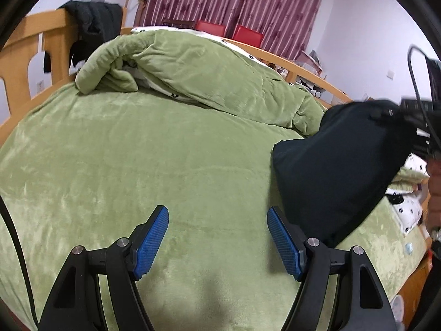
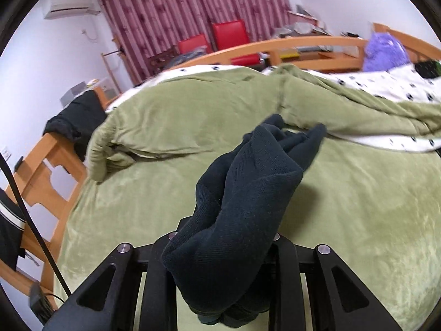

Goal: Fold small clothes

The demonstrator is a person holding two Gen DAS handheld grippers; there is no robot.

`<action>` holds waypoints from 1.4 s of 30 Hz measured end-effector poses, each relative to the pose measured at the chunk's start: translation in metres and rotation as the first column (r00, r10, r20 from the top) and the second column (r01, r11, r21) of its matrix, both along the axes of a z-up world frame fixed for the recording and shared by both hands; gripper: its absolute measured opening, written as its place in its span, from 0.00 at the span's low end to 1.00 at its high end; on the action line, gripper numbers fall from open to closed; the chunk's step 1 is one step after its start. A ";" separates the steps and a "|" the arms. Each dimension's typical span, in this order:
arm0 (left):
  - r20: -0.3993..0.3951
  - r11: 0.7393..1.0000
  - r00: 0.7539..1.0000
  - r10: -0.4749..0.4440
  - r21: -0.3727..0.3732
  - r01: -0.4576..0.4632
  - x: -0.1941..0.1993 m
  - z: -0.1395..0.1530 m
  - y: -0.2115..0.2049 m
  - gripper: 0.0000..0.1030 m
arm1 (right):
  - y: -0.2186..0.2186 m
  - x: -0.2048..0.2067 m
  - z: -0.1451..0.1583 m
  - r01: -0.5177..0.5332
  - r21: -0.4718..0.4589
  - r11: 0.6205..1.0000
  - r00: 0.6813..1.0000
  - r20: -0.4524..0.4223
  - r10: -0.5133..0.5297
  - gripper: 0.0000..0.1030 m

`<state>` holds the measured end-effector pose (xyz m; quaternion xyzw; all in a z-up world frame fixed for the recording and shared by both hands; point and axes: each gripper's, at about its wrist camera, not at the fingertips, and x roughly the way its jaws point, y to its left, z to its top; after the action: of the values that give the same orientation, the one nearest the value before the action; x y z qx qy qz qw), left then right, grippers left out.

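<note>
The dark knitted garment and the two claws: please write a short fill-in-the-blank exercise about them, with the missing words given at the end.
1. The dark knitted garment is held by the ____ claw.
2. The left claw, with blue ribbed pads, is ____ and holds nothing.
3. Under both claws lies a plush bed cover of ____ colour.
4. The heaped green quilt has a white underside with ____ spots.

Missing words: right; open; green; black

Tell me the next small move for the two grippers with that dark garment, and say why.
Probably bring the open left gripper across to take a free edge of the dark garment. The right gripper is shut on it and holds it bunched above the green blanket, with nothing spread flat yet. The left fingers hold nothing. A second grip would let the cloth be opened out for folding.
</note>
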<state>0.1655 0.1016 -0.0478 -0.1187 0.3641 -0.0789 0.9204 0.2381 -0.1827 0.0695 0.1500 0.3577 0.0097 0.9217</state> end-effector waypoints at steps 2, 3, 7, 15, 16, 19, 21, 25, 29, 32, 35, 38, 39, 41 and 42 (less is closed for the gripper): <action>0.004 1.000 1.000 0.010 -0.007 -0.010 0.001 0.001 0.006 0.70 | 0.015 0.003 0.012 -0.030 0.027 0.999 0.999 0.029 0.029 0.24; 0.008 1.000 1.000 0.018 -0.006 -0.018 0.001 0.001 0.009 0.70 | 0.019 0.001 0.016 -0.049 0.047 0.998 0.998 0.050 0.047 0.24; 0.007 0.998 0.999 0.047 -0.039 -0.046 0.003 0.000 0.023 0.70 | 0.020 -0.018 0.012 -0.131 0.126 0.983 0.985 0.131 0.114 0.24; -0.021 0.999 0.999 0.033 -0.029 -0.033 0.007 -0.010 0.016 0.70 | -0.060 -0.064 -0.140 0.041 0.269 0.962 0.989 -0.147 -0.001 0.25; -0.020 1.000 0.999 0.027 -0.016 -0.027 0.007 -0.010 0.012 0.70 | -0.075 -0.072 -0.164 0.099 0.251 0.963 0.980 -0.190 -0.051 0.25; -0.020 1.000 1.000 0.000 0.016 0.000 0.006 -0.011 -0.003 0.70 | -0.106 -0.089 -0.197 0.134 0.333 0.933 0.974 -0.220 -0.062 0.26; -0.023 0.999 1.000 -0.014 0.029 0.015 0.007 -0.012 -0.011 0.70 | -0.113 -0.095 -0.204 0.120 0.337 0.934 0.974 -0.223 -0.045 0.30; -0.044 0.996 0.998 -0.049 0.072 0.052 0.008 -0.018 -0.032 0.70 | -0.115 -0.098 -0.196 0.067 0.272 0.960 0.975 -0.221 -0.006 0.39; -0.047 0.988 0.996 -0.080 0.130 0.085 0.000 -0.026 -0.048 0.70 | -0.117 -0.107 -0.172 0.004 0.105 0.994 0.983 -0.184 0.016 0.44; -0.067 0.986 0.993 -0.098 0.131 0.106 -0.008 -0.032 -0.052 0.70 | -0.122 -0.117 -0.154 -0.030 0.014 0.999 0.987 -0.159 0.031 0.44; -0.090 0.987 0.990 -0.110 0.104 0.120 -0.012 -0.038 -0.054 0.70 | -0.125 -0.124 -0.135 -0.033 -0.094 0.995 0.994 -0.106 0.023 0.44; -0.095 0.985 0.989 -0.113 0.124 0.124 -0.014 -0.043 -0.060 0.70 | -0.122 -0.118 -0.123 -0.064 -0.102 0.993 0.996 -0.068 0.057 0.44; -0.097 0.983 0.989 -0.116 0.132 0.128 -0.014 -0.044 -0.063 0.70 | -0.120 -0.114 -0.122 -0.075 -0.101 0.992 0.995 -0.067 0.068 0.44; -0.105 0.980 0.987 -0.121 0.144 0.135 -0.014 -0.047 -0.069 0.70 | -0.110 -0.105 -0.124 -0.104 -0.112 0.988 0.994 -0.056 0.098 0.44; -0.109 0.979 0.986 -0.124 0.150 0.140 -0.015 -0.049 -0.072 0.70 | -0.105 -0.102 -0.128 -0.115 -0.127 0.985 0.993 -0.052 0.109 0.44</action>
<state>0.1510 0.0294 -0.0966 -0.0251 0.4213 -0.1051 0.9004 0.1361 -0.2875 -0.0583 0.0698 0.3859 0.0349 0.9193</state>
